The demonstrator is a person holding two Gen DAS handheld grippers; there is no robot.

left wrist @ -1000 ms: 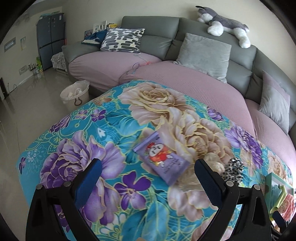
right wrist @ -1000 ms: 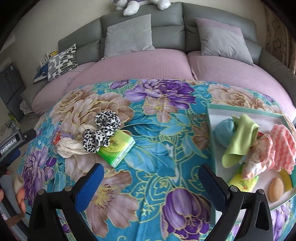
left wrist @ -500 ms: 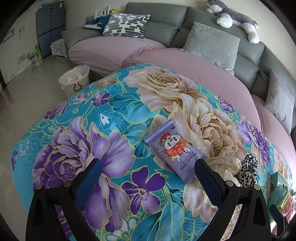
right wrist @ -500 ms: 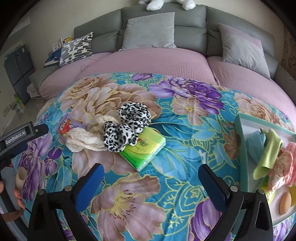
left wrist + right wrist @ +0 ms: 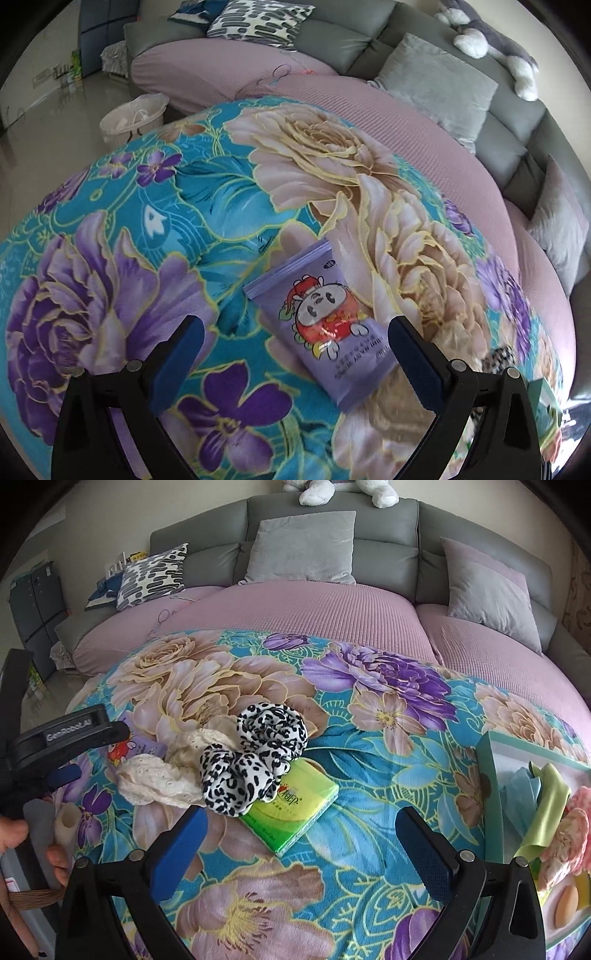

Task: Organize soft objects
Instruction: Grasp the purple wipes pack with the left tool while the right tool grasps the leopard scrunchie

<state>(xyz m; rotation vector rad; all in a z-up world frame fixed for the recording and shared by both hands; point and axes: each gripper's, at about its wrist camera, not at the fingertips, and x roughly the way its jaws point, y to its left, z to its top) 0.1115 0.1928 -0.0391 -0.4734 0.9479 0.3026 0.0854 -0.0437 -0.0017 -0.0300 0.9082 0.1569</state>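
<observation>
A purple tissue pack [image 5: 325,325] with a cartoon lies on the floral blanket [image 5: 155,229], between the fingers of my open left gripper [image 5: 295,354], nearer the right finger. In the right wrist view a black-and-white spotted cloth [image 5: 255,760] rests on a green tissue pack [image 5: 291,812], with a cream lace cloth [image 5: 159,782] to its left. My right gripper [image 5: 301,845] is open and empty, just in front of the green pack. A teal tray [image 5: 487,775] at the right holds several cloths and sponges. The left gripper [image 5: 66,749] shows at the left edge.
A grey sofa with pink covers [image 5: 314,609] and grey cushions [image 5: 299,546] curves behind the blanket. A white basket [image 5: 129,118] stands on the floor at the left. A plush dog [image 5: 491,44] lies on the sofa back.
Both grippers have moved forward and lower. The purple pack now sits between the left fingers; the spotted cloth and green pack are closer to the right gripper. The tray has slid toward the right edge.
</observation>
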